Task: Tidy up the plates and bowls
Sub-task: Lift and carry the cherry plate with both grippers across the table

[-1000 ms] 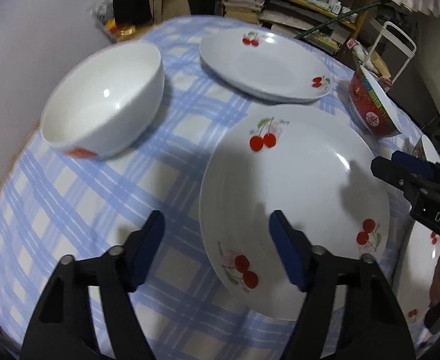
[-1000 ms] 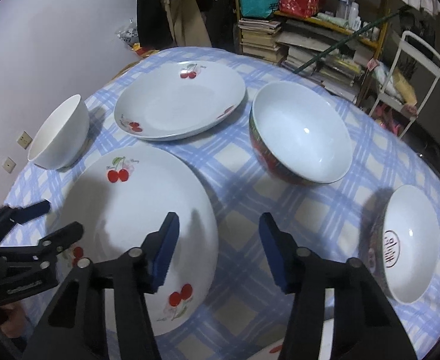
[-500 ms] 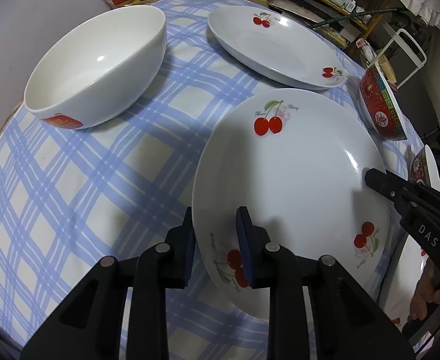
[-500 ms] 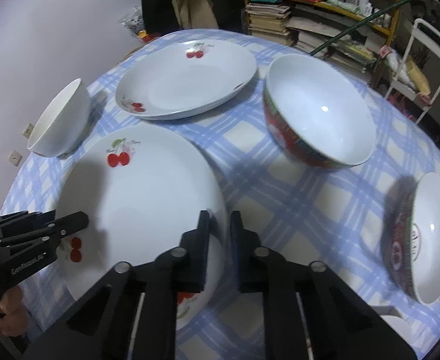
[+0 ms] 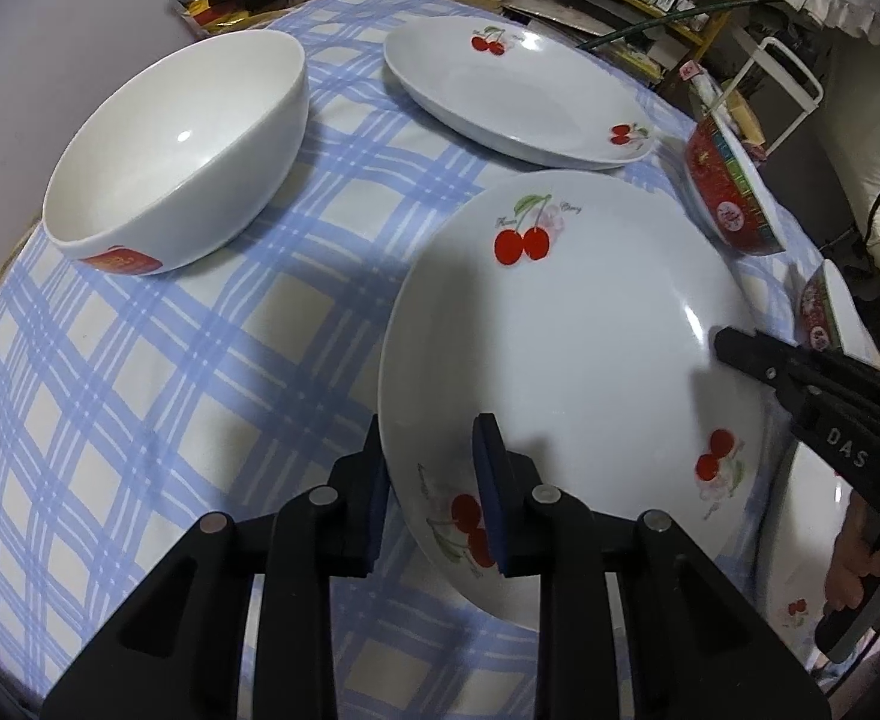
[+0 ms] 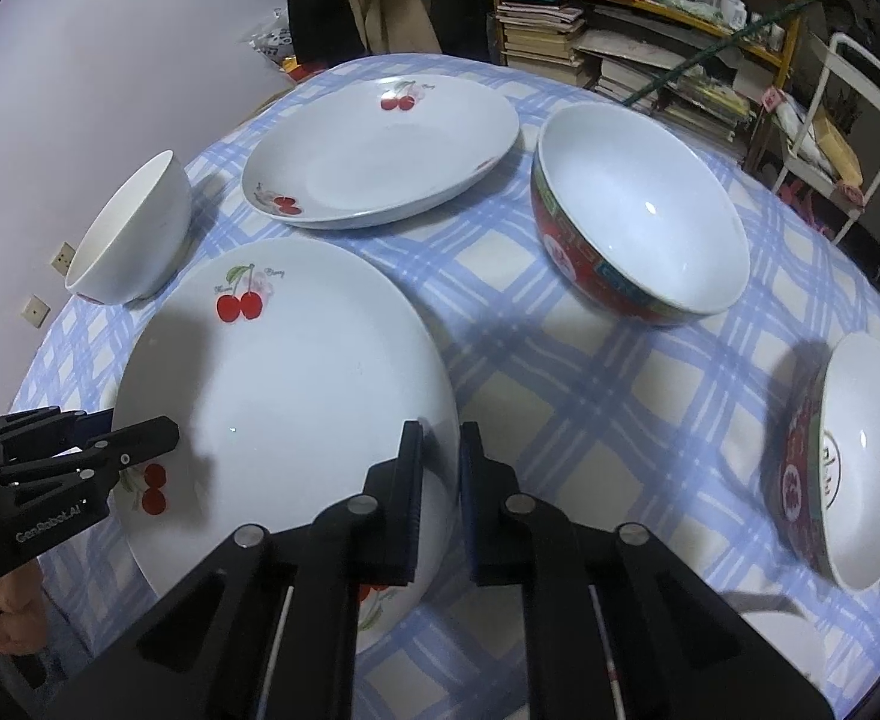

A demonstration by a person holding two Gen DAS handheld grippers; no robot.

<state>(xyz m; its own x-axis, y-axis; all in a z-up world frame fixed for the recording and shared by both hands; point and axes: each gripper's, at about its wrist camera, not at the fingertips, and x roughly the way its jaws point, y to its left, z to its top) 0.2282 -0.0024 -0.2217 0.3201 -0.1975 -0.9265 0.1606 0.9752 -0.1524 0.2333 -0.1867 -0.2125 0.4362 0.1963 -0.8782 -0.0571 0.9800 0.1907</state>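
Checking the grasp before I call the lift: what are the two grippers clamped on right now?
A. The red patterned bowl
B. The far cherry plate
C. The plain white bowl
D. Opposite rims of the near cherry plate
D: the left gripper and right gripper each pinch a rim of the near cherry plate, one on each side.
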